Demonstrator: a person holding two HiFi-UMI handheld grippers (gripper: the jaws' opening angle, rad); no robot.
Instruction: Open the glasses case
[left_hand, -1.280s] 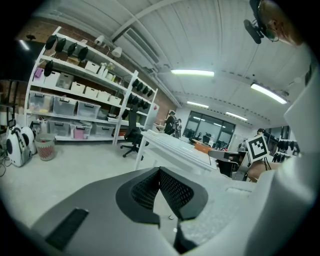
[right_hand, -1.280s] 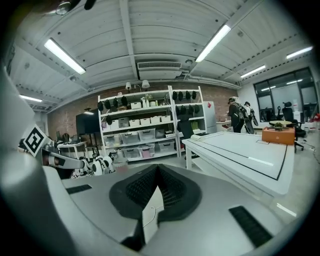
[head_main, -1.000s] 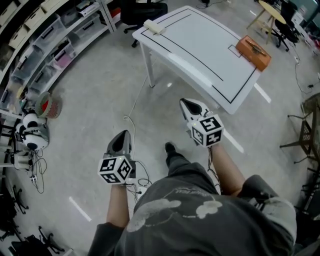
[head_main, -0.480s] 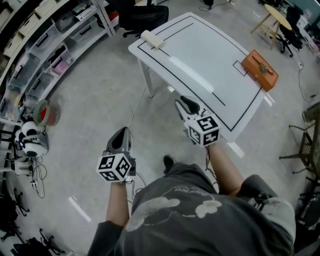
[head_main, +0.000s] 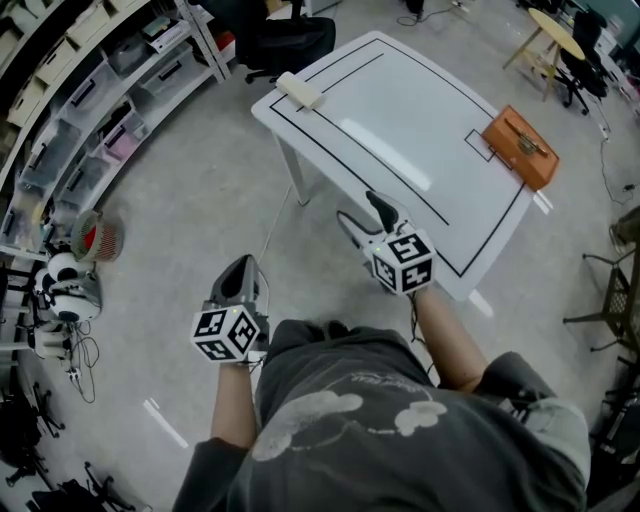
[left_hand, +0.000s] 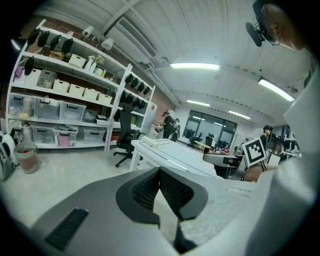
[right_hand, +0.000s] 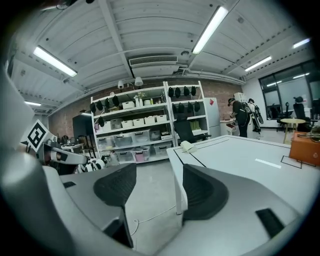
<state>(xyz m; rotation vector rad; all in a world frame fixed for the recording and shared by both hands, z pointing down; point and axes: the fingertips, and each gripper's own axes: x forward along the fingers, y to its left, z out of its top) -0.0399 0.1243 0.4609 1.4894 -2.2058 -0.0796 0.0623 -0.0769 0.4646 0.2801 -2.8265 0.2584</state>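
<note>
Head view: right gripper (head_main: 360, 208) jaws just spread wide, empty; left gripper (head_main: 240, 266) jaws together.

A lab or workshop: a white surface (head_main: 400, 110) marked with black lines, metal shelves (head_main: 95, 85) of storage bins (head_main: 165, 68) left of it, an office chair (head_main: 285, 35) behind it

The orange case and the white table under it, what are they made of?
The orange case looks like leather or something like it: dull, no shine, but it is too far off to be sure. The table top looks like smooth, glossy coated board or plastic: a bright streak of light shines off it.
</note>
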